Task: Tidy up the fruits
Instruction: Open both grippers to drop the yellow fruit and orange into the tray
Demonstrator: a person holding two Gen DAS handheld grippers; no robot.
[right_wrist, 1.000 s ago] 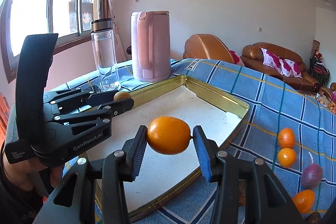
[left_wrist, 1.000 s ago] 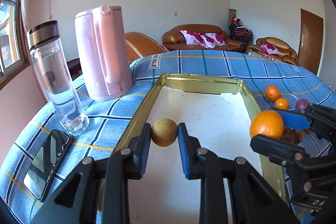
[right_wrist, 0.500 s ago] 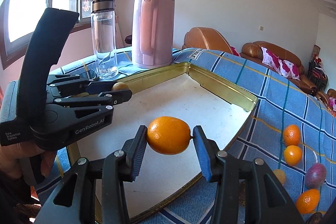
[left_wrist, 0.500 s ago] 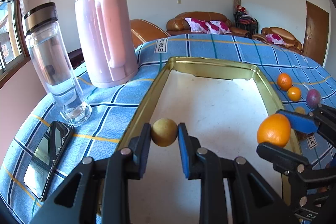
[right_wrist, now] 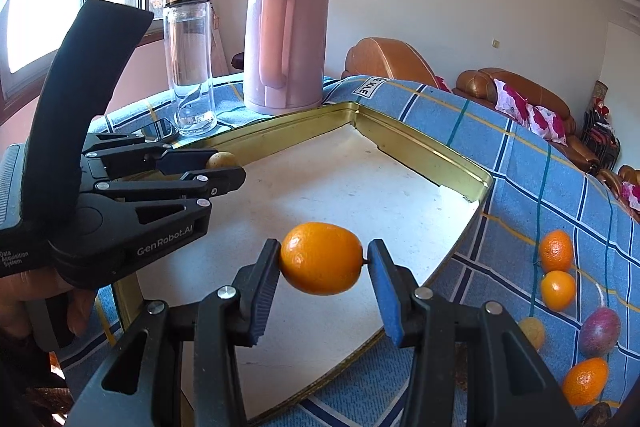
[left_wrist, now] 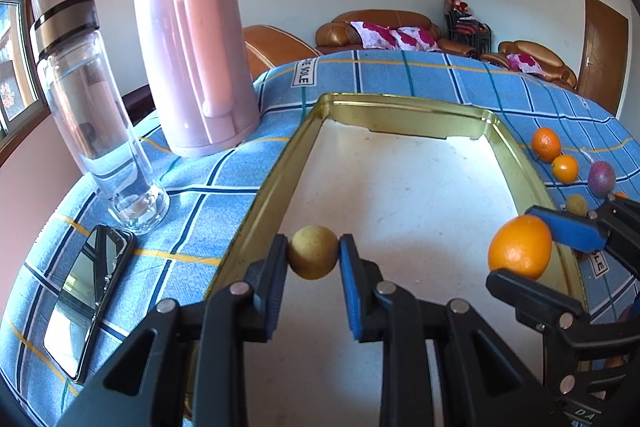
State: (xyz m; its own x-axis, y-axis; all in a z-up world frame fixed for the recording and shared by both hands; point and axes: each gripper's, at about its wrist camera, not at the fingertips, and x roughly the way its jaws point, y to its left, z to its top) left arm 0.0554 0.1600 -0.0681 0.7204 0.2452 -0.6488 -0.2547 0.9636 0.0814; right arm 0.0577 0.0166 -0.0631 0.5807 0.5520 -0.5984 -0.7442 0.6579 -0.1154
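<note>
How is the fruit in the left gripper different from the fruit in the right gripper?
The yellow-brown fruit in the left gripper is dull, round and smaller. The orange fruit in the right gripper is bright, oval and larger. Both are clamped between pads above the gold-rimmed tray.

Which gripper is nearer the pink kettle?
Left. The left gripper, shut on a yellowish fruit, is at the tray edge on the pink kettle's side; the right gripper, holding an orange, is at the opposite edge.
</note>
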